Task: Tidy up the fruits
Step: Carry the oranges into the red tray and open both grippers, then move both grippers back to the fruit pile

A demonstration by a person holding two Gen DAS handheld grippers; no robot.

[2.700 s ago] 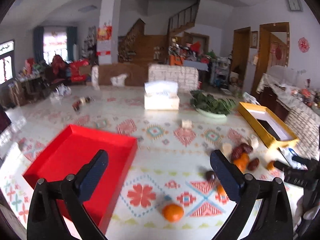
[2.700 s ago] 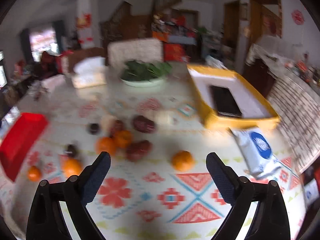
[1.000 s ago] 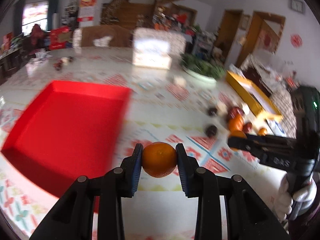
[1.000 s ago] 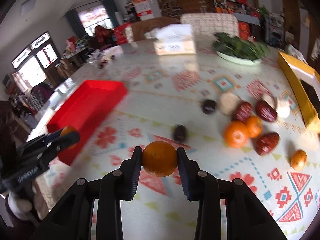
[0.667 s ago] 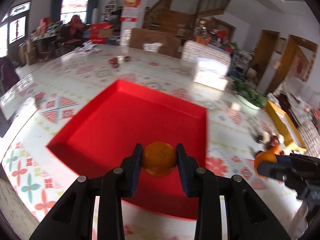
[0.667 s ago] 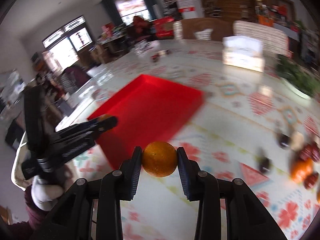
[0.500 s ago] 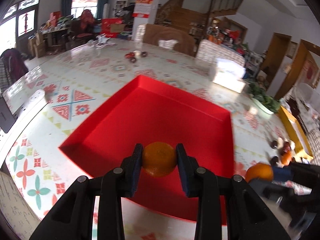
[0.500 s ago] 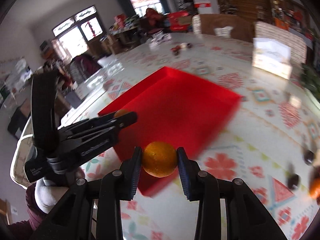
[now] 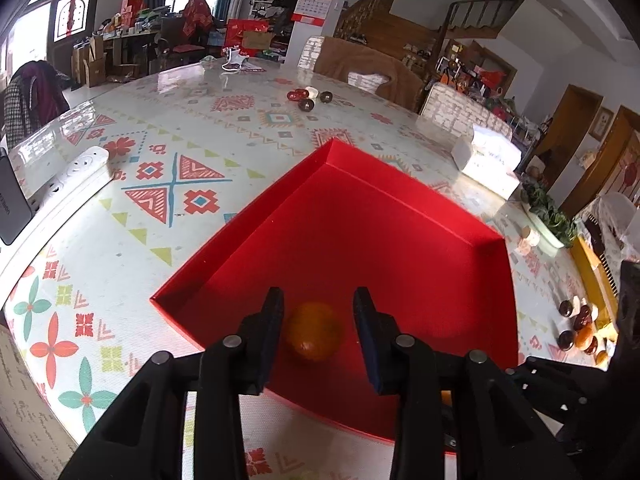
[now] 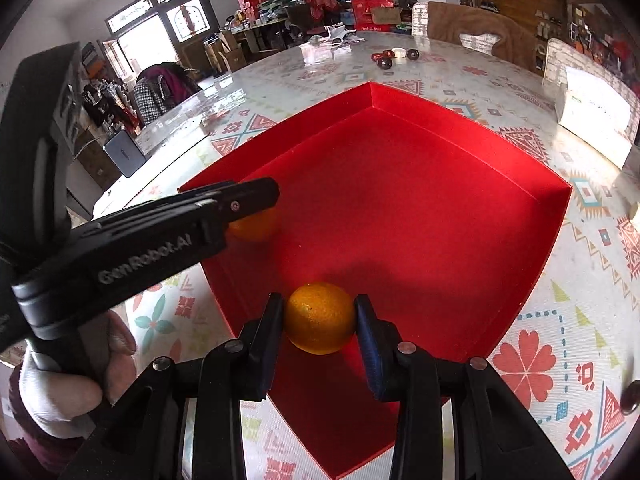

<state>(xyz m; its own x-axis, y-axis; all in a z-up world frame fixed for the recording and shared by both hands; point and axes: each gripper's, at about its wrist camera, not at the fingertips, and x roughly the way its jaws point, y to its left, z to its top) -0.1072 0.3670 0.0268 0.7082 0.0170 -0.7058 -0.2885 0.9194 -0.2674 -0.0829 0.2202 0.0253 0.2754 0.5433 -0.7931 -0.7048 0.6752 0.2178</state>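
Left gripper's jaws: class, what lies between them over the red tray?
In the left wrist view, an orange lies between the left gripper's just-opened jaws, blurred, apparently dropping into the red tray.

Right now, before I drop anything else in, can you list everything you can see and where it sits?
Red tray: one, red, on the patterned table.
Orange: one, blurred, inside the tray between the left claw's fingers, pads apart from it.
Second orange: one, gripped over the tray's near corner.
Loose fruit: several, dark and orange, right of tray.
Far fruit cluster: four, dark, red, white, far side.
Tissue box: one, white, beyond tray.
Greens plate: one, green, right edge.
Left claw: jaws just opening.
Right claw: shut on second orange.
Person's hand: one, holding left claw.
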